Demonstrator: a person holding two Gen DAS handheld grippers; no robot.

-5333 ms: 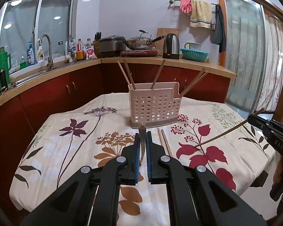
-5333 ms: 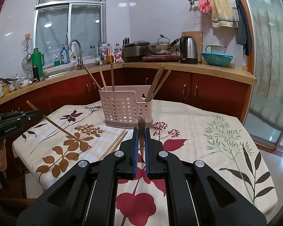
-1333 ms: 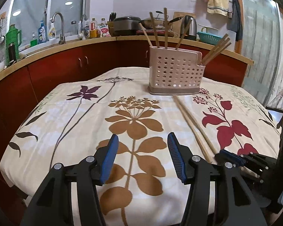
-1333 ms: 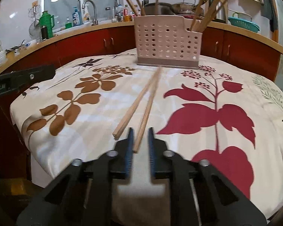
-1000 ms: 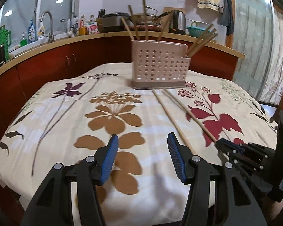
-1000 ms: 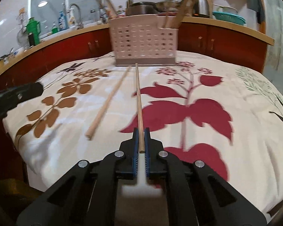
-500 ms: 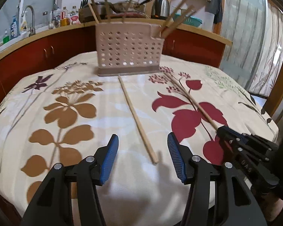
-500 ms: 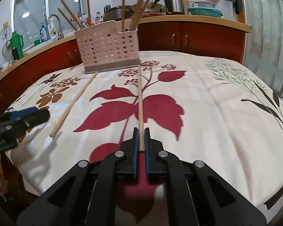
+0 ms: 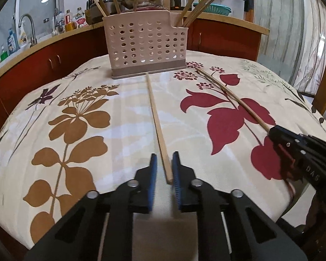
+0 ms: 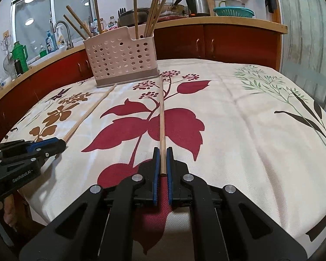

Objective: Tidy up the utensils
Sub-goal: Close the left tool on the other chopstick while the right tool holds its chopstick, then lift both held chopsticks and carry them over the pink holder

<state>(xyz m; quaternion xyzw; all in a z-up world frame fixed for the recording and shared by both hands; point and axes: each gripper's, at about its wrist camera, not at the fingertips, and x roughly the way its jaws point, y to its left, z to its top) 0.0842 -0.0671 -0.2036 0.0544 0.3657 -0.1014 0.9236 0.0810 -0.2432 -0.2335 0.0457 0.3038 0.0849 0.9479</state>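
The left gripper [image 9: 164,163] straddles the near end of the left chopstick [image 9: 155,117], its blue pads narrowed to a small gap on either side of the wood; the pad on the tool's right looks to be touching the stick, the other stands just apart, so the grasp is not yet made. The right gripper [image 10: 162,159] is clamped on the near end of the right chopstick [image 10: 162,113], which runs straight ahead of the tool and lies flat on the floral tablecloth [image 10: 239,119]. Both sticks point forward toward the perforated utensil holder [image 9: 146,43], well ahead of each tool, which already carries several upright chopsticks [image 10: 151,13]. To complete the left grasp well, keep the stick centred between the pads and level with them, close fully before lifting, and take hold slightly forward of the tip — a grip at the very end gives poor control of a long stick. Then raise the near end first so the far end does not drag the cloth or knock the holder's base. Not determinable: whether the left pads already bear any load, whether either stick's far tip touches the holder base, and the internal dividers of the holder — its interior is hidden behind the front wall.
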